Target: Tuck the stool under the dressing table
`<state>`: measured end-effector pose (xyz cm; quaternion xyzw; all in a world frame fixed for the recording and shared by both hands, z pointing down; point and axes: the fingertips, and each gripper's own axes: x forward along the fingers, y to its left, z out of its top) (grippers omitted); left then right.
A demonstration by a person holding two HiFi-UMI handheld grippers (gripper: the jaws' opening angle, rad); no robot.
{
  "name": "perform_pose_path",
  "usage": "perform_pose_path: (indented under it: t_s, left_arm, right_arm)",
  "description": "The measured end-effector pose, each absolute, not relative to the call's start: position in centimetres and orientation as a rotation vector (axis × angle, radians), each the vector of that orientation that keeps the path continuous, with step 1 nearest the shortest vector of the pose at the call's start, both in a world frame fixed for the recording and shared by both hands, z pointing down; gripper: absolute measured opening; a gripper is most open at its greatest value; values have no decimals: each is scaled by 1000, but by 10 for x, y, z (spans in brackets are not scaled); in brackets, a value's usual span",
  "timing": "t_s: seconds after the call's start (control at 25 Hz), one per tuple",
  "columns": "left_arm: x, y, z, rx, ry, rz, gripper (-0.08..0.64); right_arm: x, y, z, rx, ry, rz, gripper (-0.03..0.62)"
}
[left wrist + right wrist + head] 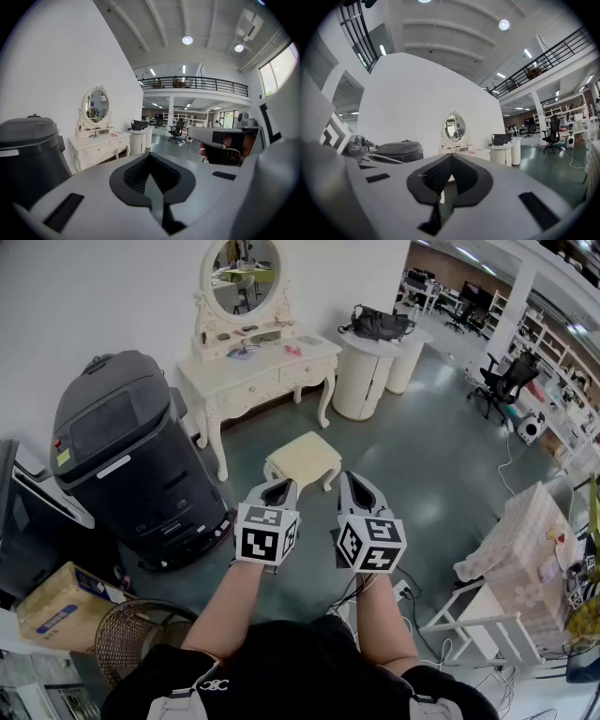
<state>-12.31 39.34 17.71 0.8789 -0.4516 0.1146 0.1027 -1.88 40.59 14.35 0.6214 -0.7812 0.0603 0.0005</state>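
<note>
The cream stool (pixel 303 457) stands on the grey floor (pixel 422 474) in front of the white dressing table (pixel 262 367), apart from it and not under it. Both grippers are held side by side just before the stool, without touching it. The left gripper (pixel 281 486) has its jaws closed together with nothing between them, and the right gripper (pixel 354 479) is clenched and empty too. A large black machine (pixel 131 456) stands to the left of the table.
</note>
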Motion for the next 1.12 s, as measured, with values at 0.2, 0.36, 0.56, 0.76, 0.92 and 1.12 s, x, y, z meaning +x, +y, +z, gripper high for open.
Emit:
perform_pose_path:
  t_s: [0.2,0.36,0.56,0.76,0.92,1.12]
  left_arm:
    - [-128,388,179,2599,-1343,335,-2]
    - [-129,386,180,2588,-1353,323,-2]
    - [-128,386,181,2576,-1345,282,-2]
    - [-122,384,190,2566,-1331,291,-2]
    - [-109,377,194,2559,-1320,311,-2]
    - [-84,362,201,2553,-1308,363,-2]
  right_arm:
    - [-26,403,147,1953,-2443,174,8]
    - [-28,402,148,1949,-2434,151,8]
    - [-24,403,148,1968,-2449,171,8]
    - [-20,402,158,1956,-2438,179,8]
    - [-12,395,166,1934,-2431,187,8]
    - [9,378,173,1916,-2434,224,8]
